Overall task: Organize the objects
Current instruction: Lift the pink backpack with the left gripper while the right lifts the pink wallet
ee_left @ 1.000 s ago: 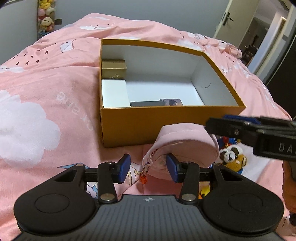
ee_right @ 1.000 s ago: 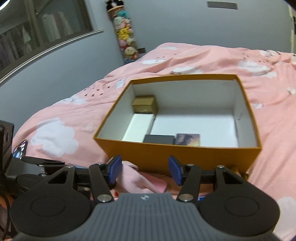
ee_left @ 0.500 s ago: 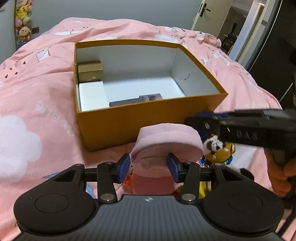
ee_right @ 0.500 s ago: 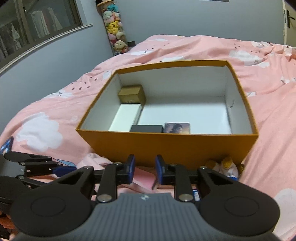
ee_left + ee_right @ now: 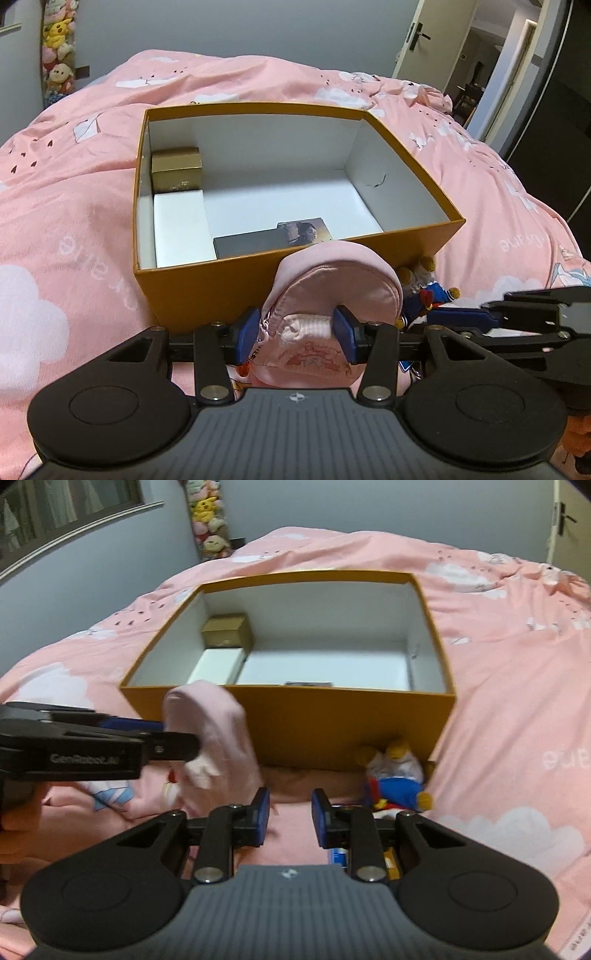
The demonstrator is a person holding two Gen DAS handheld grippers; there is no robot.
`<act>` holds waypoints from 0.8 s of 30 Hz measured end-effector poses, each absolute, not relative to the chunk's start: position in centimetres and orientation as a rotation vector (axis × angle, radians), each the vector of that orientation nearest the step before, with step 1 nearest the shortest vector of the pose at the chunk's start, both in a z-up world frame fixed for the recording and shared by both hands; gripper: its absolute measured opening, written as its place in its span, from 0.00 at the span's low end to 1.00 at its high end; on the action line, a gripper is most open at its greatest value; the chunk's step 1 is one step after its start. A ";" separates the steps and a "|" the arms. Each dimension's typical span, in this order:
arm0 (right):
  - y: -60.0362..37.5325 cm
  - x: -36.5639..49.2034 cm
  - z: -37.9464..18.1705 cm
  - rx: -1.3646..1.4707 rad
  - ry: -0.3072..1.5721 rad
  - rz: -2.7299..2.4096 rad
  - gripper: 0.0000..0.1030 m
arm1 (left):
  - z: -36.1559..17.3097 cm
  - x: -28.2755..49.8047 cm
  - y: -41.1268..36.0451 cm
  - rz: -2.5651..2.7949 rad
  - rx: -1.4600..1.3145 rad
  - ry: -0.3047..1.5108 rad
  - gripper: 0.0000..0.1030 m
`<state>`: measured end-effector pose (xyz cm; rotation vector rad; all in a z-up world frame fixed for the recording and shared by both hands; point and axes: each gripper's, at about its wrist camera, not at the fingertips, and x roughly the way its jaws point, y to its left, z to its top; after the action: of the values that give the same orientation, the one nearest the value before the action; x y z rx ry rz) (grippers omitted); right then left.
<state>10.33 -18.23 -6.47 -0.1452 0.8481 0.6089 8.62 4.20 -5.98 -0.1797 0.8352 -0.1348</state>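
Gripping a small pink pouch (image 5: pixel 332 295) between its fingers, the left gripper (image 5: pixel 297 334) holds it just in front of the orange box (image 5: pixel 207 284) on the bed. Placement looks underway; next, it must clear the box's near wall. The right gripper (image 5: pixel 288 816), fingers narrowly parted and empty, hangs near the stuffed toy (image 5: pixel 397 775) against that wall.

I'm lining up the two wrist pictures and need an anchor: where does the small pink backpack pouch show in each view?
Left wrist: pink pouch sits bottom centre, clamped in the left gripper, before the orange box.
Right wrist: pink pouch is left of centre, beside the box's near wall.
Shared landmark: gold carton in the box's far-left corner.
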 end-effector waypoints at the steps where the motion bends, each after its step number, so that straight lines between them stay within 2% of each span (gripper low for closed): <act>1: -18.0 10.4 -6.5 -0.146 0.846 0.618 0.26 | -6.0 8.6 4.2 -0.138 -0.181 0.834 0.53; 10: -15.6 11.4 -7.5 -0.158 0.835 0.629 0.24 | -6.1 8.3 4.9 -0.158 -0.172 0.830 0.55; 14: -15.2 11.7 -7.6 -0.151 0.833 0.629 0.22 | -6.3 8.8 5.2 -0.139 -0.194 0.837 0.60; 24: -17.0 10.2 -5.6 -0.178 0.824 0.626 0.24 | -6.4 9.9 4.2 -0.155 -0.178 0.825 0.58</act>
<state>10.22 -17.03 -5.65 -0.1783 0.8242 0.6260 9.86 4.20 -6.36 -0.1781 0.8250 -0.1553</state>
